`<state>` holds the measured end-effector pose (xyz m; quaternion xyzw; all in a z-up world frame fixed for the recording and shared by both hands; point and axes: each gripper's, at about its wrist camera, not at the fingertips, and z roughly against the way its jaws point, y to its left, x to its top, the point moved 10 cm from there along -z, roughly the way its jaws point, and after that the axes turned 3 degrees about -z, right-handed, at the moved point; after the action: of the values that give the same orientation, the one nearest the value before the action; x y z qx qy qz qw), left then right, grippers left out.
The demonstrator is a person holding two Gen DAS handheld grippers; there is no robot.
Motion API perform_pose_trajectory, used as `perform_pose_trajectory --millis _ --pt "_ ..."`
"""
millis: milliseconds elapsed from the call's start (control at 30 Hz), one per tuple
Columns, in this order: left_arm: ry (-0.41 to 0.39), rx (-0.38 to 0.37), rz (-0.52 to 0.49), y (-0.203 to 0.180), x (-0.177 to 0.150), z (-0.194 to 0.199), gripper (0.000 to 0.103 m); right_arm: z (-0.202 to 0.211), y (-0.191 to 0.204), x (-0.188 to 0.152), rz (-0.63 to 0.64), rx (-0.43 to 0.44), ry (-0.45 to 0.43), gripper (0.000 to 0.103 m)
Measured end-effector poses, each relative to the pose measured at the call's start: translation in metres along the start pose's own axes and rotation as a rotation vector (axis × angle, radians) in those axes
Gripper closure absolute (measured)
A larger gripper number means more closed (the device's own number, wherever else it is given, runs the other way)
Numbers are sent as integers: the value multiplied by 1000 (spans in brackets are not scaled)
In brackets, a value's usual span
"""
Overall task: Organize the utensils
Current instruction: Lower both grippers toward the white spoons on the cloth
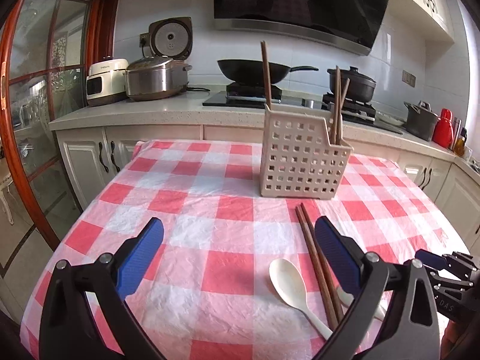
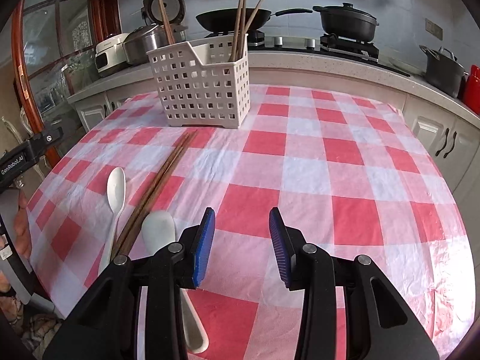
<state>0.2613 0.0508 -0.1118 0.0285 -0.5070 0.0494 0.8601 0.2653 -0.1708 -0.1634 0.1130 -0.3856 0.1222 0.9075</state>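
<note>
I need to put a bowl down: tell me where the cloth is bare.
Bare: left of the basket and spoons, and the whole stretch right of the basket. Crowded: in front of the basket, where the chopstick pair and two spoons lie.

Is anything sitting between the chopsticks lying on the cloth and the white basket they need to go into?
Nothing visible does. The loose chopsticks point toward the basket across bare checked tablecloth. The two white spoons lie beside their near ends, away from the basket. The basket's open top already holds upright chopsticks.
</note>
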Motion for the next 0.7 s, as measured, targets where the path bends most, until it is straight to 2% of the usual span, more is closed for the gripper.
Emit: perform_pose_trajectory --millis 167,467,600,700 --pt "21 -1 -36 -9 -11 -7 5 2 25 -2 64 49 16 66" --pt "-6 17 -22 1 -7 -3 5 -11 65 -21 140 102 76 65" --pt "-2 12 -9 6 -9 -2 5 -21 73 -28 166 75 105 61" --pt "-2 12 -6 8 -10 -3 5 -29 65 -24 139 11 109 62"
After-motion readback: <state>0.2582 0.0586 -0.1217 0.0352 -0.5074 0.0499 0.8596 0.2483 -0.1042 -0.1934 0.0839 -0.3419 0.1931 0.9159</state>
